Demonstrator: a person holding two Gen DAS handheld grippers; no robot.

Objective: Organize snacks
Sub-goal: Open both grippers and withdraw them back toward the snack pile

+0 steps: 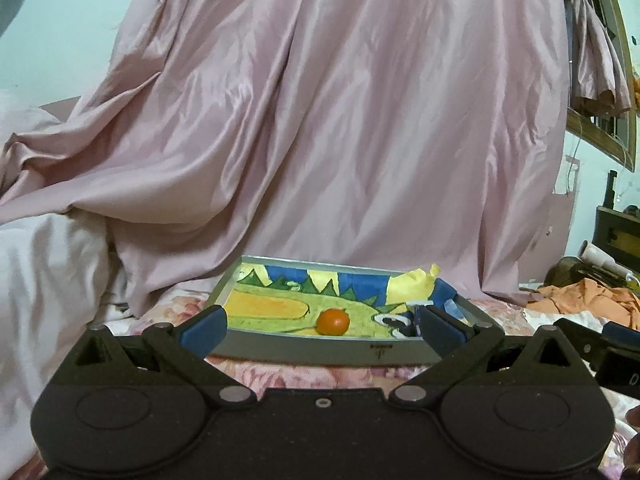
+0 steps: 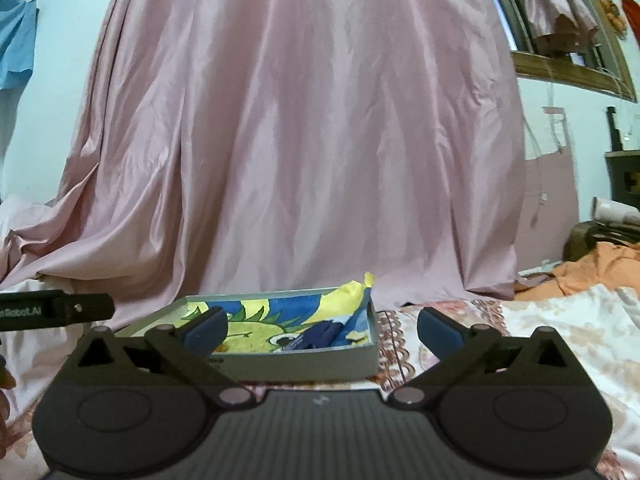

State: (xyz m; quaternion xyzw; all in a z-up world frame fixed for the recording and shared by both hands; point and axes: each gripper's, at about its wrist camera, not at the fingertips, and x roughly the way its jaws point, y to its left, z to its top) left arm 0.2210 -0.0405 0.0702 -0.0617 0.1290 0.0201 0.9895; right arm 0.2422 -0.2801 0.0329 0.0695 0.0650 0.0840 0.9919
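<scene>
A grey tray (image 1: 320,350) lined with a yellow, green and blue cartoon cloth sits on the bed. A small orange fruit (image 1: 333,321) lies in its middle. A dark blue snack packet (image 2: 316,336) lies at the tray's right end, partly hidden behind a finger in the left wrist view (image 1: 420,314). My left gripper (image 1: 322,326) is open and empty, its fingers straddling the tray's near wall. My right gripper (image 2: 322,330) is open and empty, just short of the tray (image 2: 304,366), over its right end.
A pink satin curtain (image 1: 320,120) hangs behind the tray. A floral bedsheet (image 2: 540,340) covers the bed. Orange cloth (image 1: 592,300) lies at the right, white bedding (image 1: 52,280) at the left. The left gripper's body (image 2: 52,310) shows at the right view's left edge.
</scene>
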